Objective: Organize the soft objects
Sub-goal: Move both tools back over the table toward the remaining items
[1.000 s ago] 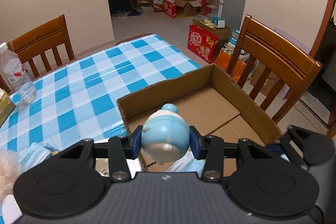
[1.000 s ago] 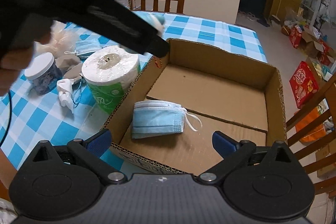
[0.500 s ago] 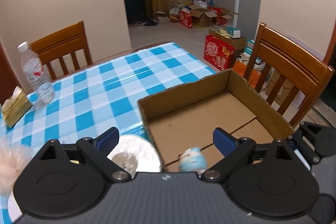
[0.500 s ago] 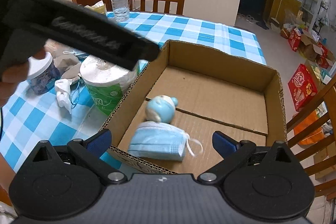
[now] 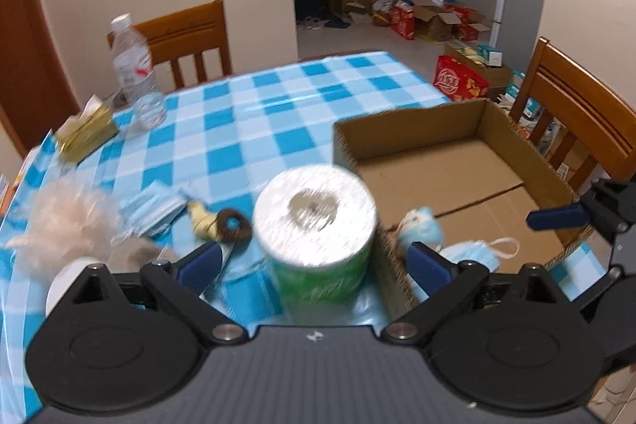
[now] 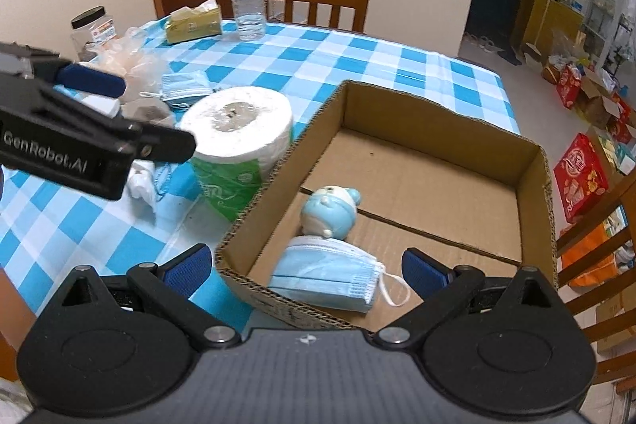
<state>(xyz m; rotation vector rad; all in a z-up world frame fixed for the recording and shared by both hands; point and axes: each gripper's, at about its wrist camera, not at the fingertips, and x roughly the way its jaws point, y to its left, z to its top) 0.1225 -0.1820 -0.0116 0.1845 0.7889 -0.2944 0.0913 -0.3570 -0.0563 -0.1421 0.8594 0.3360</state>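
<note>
Right gripper is held wide open, empty, at the near edge of the box. Left gripper is also spread wide, empty, over the roll, which is seen just outside the box wall. Inside the box, a mask is seen nearest, the toy touching it behind. More masks lie farther back on the surface.

Left gripper fingers spread wide, empty; right gripper fingers likewise spread, empty.
</note>
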